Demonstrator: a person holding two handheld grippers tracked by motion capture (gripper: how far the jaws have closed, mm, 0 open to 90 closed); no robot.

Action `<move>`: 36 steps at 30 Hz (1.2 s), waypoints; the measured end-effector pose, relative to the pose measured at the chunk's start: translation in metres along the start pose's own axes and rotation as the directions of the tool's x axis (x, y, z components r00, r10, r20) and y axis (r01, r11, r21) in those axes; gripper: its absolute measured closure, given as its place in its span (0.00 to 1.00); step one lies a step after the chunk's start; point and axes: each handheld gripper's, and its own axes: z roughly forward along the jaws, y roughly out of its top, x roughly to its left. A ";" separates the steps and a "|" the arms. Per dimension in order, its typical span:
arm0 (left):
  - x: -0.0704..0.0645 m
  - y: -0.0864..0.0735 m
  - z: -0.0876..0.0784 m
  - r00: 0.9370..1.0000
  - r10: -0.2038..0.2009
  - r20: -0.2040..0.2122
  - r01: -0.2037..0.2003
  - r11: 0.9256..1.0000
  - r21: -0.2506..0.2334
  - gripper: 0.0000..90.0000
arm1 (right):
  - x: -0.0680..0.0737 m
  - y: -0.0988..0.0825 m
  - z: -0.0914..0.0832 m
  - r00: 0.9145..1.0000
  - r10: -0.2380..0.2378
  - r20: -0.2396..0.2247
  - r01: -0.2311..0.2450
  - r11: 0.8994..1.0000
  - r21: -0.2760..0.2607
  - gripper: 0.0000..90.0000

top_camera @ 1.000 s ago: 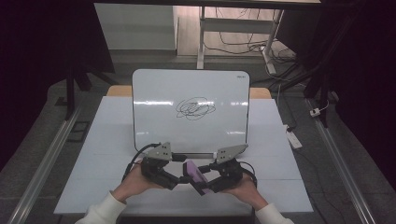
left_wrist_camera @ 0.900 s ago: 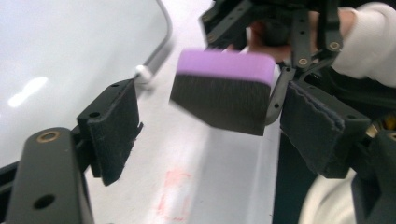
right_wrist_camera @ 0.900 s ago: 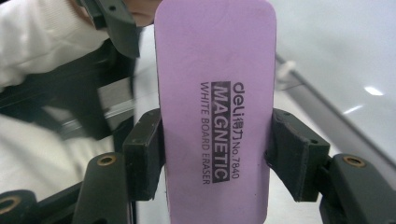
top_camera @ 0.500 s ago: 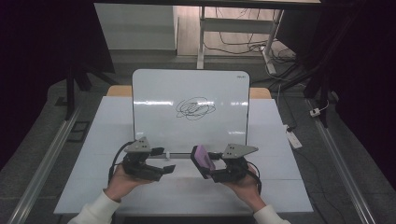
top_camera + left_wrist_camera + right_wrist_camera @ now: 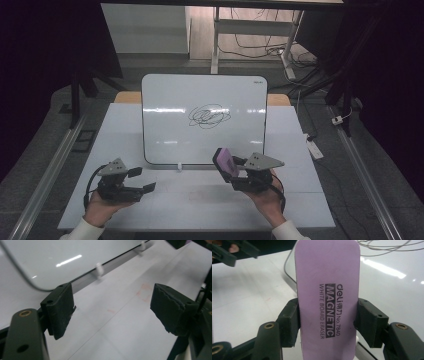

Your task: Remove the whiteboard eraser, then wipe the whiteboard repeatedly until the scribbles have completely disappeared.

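White tabletop (image 5: 190, 200) fills the foreground, with dark floor and cables beyond. Right gripper (image 5: 231, 169) sits at about 4 o'clock on the table, held from below in a palm-up hand (image 5: 265, 197), its jaws pointing toward 10 o'clock. Those jaws are clamped on a purple eraser (image 5: 224, 161); in the right gripper view the eraser (image 5: 327, 297) stands upright between the pads, printed face to the camera, its top rising well above them. Left gripper (image 5: 142, 180) rests at about 8 o'clock in the other hand (image 5: 100, 207), jaws pointing toward 3 o'clock and standing apart with nothing between them; they have just been opening. Whiteboard (image 5: 165, 135) lies at 12 o'clock from both grippers, near them, with a black scribble (image 5: 209, 115) at its middle. Eraser and scribble are well apart.
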 end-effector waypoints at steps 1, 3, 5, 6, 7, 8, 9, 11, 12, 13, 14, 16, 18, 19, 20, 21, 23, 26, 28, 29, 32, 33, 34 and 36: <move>0.002 -0.003 -0.001 1.000 -0.009 -0.006 0.009 1.000 -0.002 0.22 | 0.000 0.000 -0.001 1.000 -0.003 0.012 0.003 1.000 -0.002 0.44; 0.005 -0.006 -0.003 1.000 -0.017 -0.017 0.017 1.000 -0.003 0.22 | -0.002 -0.001 -0.002 1.000 -0.002 0.014 0.002 1.000 -0.006 0.44; 0.006 -0.009 -0.003 0.999 -0.017 -0.037 0.017 1.000 0.001 0.22 | -0.003 -0.001 -0.003 1.000 0.000 0.018 0.000 1.000 -0.012 0.44; 0.007 -0.009 -0.002 0.999 -0.017 -0.039 0.017 1.000 0.002 0.22 | -0.004 -0.001 -0.003 1.000 0.003 0.021 -0.003 1.000 -0.015 0.44; 0.007 -0.010 -0.001 0.999 -0.018 -0.043 0.018 1.000 0.003 0.22 | -0.004 -0.001 -0.004 1.000 0.006 0.022 -0.005 1.000 -0.016 0.44; 0.007 -0.010 -0.001 0.999 -0.018 -0.050 0.018 1.000 0.003 0.22 | -0.005 -0.002 -0.004 1.000 0.006 0.024 -0.005 1.000 -0.014 0.44; 0.007 -0.011 -0.001 0.999 -0.013 -0.053 0.013 1.000 0.006 0.22 | -0.006 -0.002 -0.004 0.999 0.002 0.035 -0.001 1.000 -0.009 0.44; 0.007 -0.012 -0.001 0.998 -0.015 -0.059 0.015 1.000 0.001 0.22 | -0.006 -0.002 -0.005 0.999 -0.001 0.045 0.002 1.000 -0.006 0.44; 0.008 -0.013 0.000 0.998 -0.016 -0.063 0.016 1.000 0.001 0.22 | -0.006 -0.002 -0.005 0.999 -0.001 0.045 0.002 1.000 -0.006 0.44; 0.008 -0.014 0.000 0.998 -0.018 -0.064 0.018 1.000 0.001 0.22 | -0.007 -0.001 -0.005 0.999 -0.001 0.049 0.002 1.000 -0.004 0.44; 0.008 -0.014 0.000 0.998 -0.020 -0.061 0.021 1.000 0.004 0.22 | -0.007 -0.001 -0.006 0.999 -0.003 0.052 0.003 1.000 -0.006 0.44; 0.008 -0.015 0.001 0.998 -0.021 -0.065 0.021 1.000 0.009 0.21 | -0.007 0.001 -0.006 0.998 -0.003 0.069 0.004 1.000 -0.012 0.44; 0.009 -0.015 0.001 0.998 -0.021 -0.064 0.021 1.000 0.010 0.21 | -0.009 0.008 -0.006 0.993 -0.018 0.119 0.019 1.000 -0.007 0.44; 0.009 -0.015 0.001 0.998 -0.022 -0.060 0.023 1.000 0.010 0.21 | -0.009 0.008 -0.006 0.993 -0.018 0.119 0.019 1.000 -0.007 0.44; 0.010 -0.014 0.001 0.998 -0.024 -0.062 0.024 1.000 0.008 0.21 | -0.012 0.016 -0.004 0.989 -0.028 0.144 0.029 1.000 -0.011 0.44; 0.010 -0.014 0.001 0.998 -0.028 -0.062 0.028 1.000 0.004 0.21 | -0.012 0.016 -0.004 0.989 -0.028 0.144 0.029 1.000 -0.011 0.44; 0.011 -0.013 0.001 0.998 -0.028 -0.056 0.028 1.000 0.001 0.21 | -0.016 0.025 -0.001 0.983 -0.040 0.180 0.042 0.999 -0.004 0.44; 0.012 -0.013 0.001 0.998 -0.026 -0.052 0.026 1.000 0.003 0.21 | -0.033 0.044 0.008 0.971 -0.035 0.238 0.037 0.999 -0.004 0.44; 0.013 -0.014 0.002 0.998 -0.028 -0.054 0.028 1.000 0.007 0.21 | -0.036 0.049 0.010 0.964 -0.044 0.262 0.044 0.999 0.005 0.44; 0.013 -0.015 0.002 0.998 -0.031 -0.052 0.032 0.999 0.007 0.21 | -0.039 0.054 0.011 0.958 -0.044 0.282 0.043 0.999 0.009 0.44; 0.014 -0.015 0.003 0.998 -0.035 -0.052 0.036 0.999 0.008 0.21 | -0.050 0.068 0.015 0.941 -0.042 0.336 0.044 0.999 0.004 0.44; 0.014 -0.015 0.003 0.998 -0.035 -0.053 0.035 0.999 0.008 0.21 | -0.050 0.068 0.015 0.941 -0.042 0.336 0.044 0.999 0.004 0.44; 0.014 -0.015 0.003 0.998 -0.034 -0.053 0.035 0.999 0.009 0.21 | -0.052 0.071 0.016 0.938 -0.044 0.345 0.046 0.999 0.003 0.44; 0.015 -0.015 0.003 0.998 -0.035 -0.053 0.036 0.999 0.009 0.21 | -0.055 0.074 0.019 0.930 -0.049 0.364 0.049 0.999 0.008 0.44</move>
